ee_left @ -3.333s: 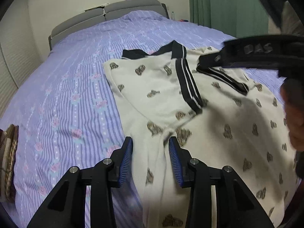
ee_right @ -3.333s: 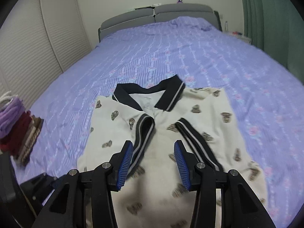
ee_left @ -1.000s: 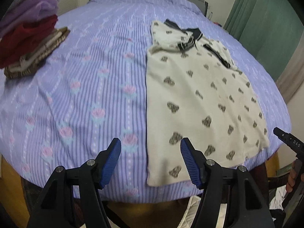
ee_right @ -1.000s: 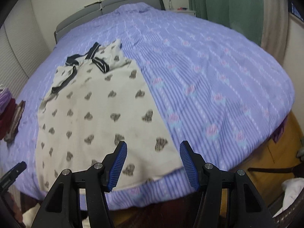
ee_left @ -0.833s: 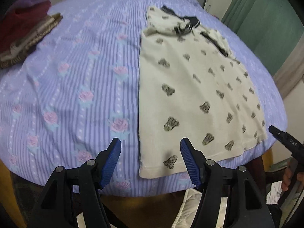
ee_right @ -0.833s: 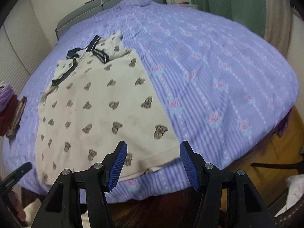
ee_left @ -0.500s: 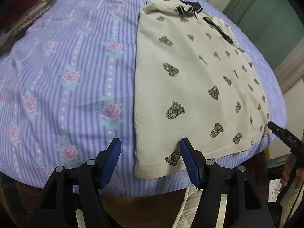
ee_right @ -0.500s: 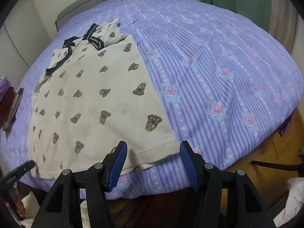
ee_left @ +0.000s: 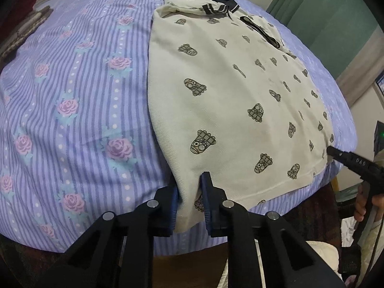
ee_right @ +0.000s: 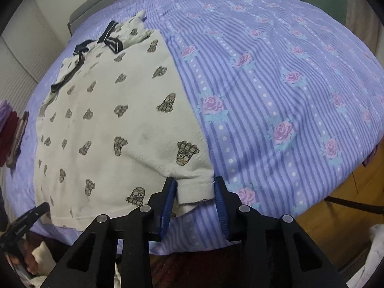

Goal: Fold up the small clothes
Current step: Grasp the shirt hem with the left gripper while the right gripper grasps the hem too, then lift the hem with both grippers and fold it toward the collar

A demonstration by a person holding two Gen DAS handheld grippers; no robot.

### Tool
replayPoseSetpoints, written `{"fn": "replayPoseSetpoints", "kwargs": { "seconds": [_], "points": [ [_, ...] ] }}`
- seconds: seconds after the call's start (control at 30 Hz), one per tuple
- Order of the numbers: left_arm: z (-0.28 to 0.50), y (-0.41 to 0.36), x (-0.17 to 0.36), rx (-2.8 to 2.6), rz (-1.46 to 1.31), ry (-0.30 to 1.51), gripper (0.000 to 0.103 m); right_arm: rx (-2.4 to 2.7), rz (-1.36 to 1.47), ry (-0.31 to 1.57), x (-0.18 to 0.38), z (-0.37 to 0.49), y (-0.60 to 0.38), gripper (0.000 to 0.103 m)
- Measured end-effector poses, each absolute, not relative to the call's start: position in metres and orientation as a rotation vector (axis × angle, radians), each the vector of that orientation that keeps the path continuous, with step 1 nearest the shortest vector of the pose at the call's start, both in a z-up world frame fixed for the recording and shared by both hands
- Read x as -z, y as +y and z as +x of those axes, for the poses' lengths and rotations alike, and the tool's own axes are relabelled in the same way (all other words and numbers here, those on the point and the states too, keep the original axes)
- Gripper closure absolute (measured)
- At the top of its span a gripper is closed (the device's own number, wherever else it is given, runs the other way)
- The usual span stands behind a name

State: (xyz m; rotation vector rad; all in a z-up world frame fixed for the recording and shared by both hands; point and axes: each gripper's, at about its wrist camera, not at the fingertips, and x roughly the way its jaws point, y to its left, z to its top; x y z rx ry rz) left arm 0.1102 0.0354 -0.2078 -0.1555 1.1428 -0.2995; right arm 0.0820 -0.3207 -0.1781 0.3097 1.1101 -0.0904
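Note:
A cream polo shirt (ee_left: 228,100) with small dark prints and a black striped collar lies flat on the purple bed, sleeves folded in, hem toward me. It also shows in the right wrist view (ee_right: 115,120). My left gripper (ee_left: 189,192) has its jaws closed onto the hem's left corner, cloth pinched between the blue pads. My right gripper (ee_right: 195,192) is at the hem's right corner, jaws partly closed with the corner between them and a gap still showing. The right gripper also appears in the left wrist view (ee_left: 348,160).
The bed (ee_right: 288,84) has a purple striped rose-print sheet and a grey headboard. A stack of folded clothes (ee_right: 9,134) lies on the bed's left side. Green curtains (ee_left: 324,12) hang to the right. The bed's near edge drops off below the hem.
Both grippers have moved forward and down to the shirt's hem corners. Both jaws have narrowed, the left one closing onto the cloth.

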Motion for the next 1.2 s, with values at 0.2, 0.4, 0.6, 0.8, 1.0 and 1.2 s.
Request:
{"fn": "replayPoseSetpoints", "kwargs": {
  "seconds": [0.2, 0.4, 0.6, 0.8, 1.0, 1.2],
  "points": [
    [0.11, 0.031, 0.209, 0.293, -0.134, 1.148, 0.083, 0.169, 0.302, 1.096, 0.171, 0.078, -0.33, 0.056],
    [0.11, 0.024, 0.209, 0.286, -0.105, 1.147, 0.083, 0.151, 0.391, 1.102, 0.175, 0.071, -0.342, 0.056],
    [0.11, 0.023, 0.21, 0.285, -0.091, 1.145, 0.083, 0.115, 0.413, 1.127, 0.189, 0.077, -0.34, 0.056],
    [0.11, 0.016, 0.212, 0.28, -0.039, 1.133, 0.083, 0.076, 0.429, 1.125, 0.198, 0.083, -0.343, 0.056],
    [0.109, 0.018, 0.212, 0.286, -0.049, 1.131, 0.083, 0.039, 0.393, 1.116, 0.198, 0.085, -0.34, 0.071],
    [0.103, 0.029, 0.198, 0.284, -0.107, 1.1, 0.095, 0.057, 0.354, 1.098, 0.176, 0.075, -0.329, 0.09]
  ]
}}
